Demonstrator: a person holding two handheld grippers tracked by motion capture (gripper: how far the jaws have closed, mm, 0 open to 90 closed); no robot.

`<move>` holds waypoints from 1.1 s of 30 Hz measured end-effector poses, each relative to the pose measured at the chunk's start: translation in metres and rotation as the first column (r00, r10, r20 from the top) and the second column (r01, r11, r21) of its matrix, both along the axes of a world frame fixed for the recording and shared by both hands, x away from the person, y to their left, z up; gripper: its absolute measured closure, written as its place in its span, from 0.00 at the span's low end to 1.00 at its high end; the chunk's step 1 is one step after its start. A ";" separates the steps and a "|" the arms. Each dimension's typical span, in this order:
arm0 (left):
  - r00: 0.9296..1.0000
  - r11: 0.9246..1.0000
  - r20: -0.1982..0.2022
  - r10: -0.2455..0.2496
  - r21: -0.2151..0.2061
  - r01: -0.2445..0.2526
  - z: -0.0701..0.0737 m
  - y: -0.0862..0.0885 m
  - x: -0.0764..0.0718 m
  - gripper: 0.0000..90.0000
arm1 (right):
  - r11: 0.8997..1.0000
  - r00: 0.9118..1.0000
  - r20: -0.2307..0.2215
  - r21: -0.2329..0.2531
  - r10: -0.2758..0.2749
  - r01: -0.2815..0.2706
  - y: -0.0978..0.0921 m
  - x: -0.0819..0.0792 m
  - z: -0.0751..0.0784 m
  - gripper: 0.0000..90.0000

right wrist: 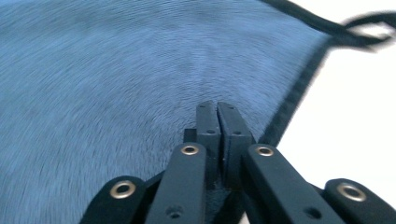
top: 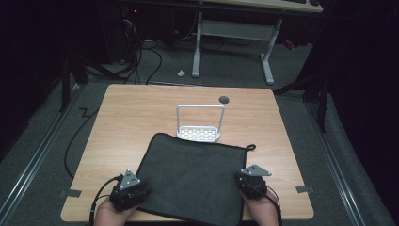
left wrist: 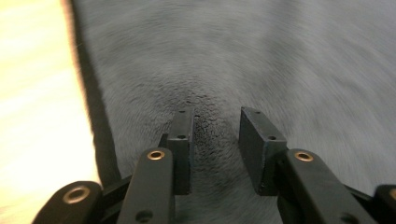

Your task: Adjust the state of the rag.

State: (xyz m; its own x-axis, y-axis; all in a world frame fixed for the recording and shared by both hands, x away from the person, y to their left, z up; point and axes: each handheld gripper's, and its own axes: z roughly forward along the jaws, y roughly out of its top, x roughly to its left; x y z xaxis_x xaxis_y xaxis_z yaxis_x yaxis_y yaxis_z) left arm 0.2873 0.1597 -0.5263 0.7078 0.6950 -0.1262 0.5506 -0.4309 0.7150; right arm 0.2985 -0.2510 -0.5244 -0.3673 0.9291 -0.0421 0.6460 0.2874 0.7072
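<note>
A dark grey cloth (top: 193, 174) lies flat on the near half of the wooden table (top: 136, 113), with a hanging loop (top: 251, 147) at its far right corner. My left gripper (top: 140, 190) is at the cloth's near left edge. In the left gripper view it (left wrist: 217, 112) is open, both jaws set down on the cloth (left wrist: 289, 56) with pile showing between them. My right gripper (top: 243, 180) is at the cloth's right edge. The right gripper view shows it (right wrist: 217, 105) shut, low over the cloth (right wrist: 116, 70) beside the hem; whether fabric is pinched I cannot tell.
A small silver metal rack (top: 199, 133) with a tall hoop handle stands just beyond the cloth's far edge. A round cable hole (top: 224, 99) sits near the table's far edge. Another desk (top: 235, 28) and cables are on the floor behind.
</note>
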 end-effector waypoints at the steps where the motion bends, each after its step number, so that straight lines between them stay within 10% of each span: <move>1: 1.000 1.000 -0.018 -0.015 -0.018 0.015 0.001 -0.003 -0.001 0.75 | 1.000 1.000 0.001 0.001 -0.021 0.021 -0.006 0.007 0.000 1.00; 6: 0.996 0.999 0.085 -0.020 -0.029 0.022 0.010 -0.012 0.012 0.68 | 0.995 0.997 -0.004 0.047 -0.082 0.082 -0.025 0.024 0.005 0.94; 12: 0.997 0.999 0.068 0.020 0.048 -0.023 -0.002 -0.025 0.037 0.68 | 0.998 1.000 -0.011 0.056 0.010 -0.009 -0.013 -0.012 0.006 0.91; 25: 0.996 0.996 0.039 -0.086 -0.007 0.086 -0.002 -0.040 0.008 0.68 | 0.999 0.999 -0.006 0.006 -0.037 0.037 -0.036 -0.039 0.001 0.88; 28: 0.998 0.995 0.055 -0.040 -0.091 0.045 0.005 -0.029 0.018 0.63 | 0.997 0.998 0.022 0.046 -0.067 0.066 -0.040 -0.040 0.003 0.87; 33: 0.995 0.994 0.086 0.051 -0.103 -0.042 0.010 -0.016 0.044 0.58 | 0.997 0.997 0.028 0.046 -0.068 0.067 -0.041 -0.039 0.002 0.87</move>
State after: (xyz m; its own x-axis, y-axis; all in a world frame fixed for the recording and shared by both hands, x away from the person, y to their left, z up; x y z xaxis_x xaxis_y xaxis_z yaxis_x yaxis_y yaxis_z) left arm 0.3311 0.1435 -0.5159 0.6866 0.7143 -0.1354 0.5007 -0.3295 0.8005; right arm 0.2596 -0.2922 -0.5220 -0.3028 0.9530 -0.0101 0.6415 0.2116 0.7374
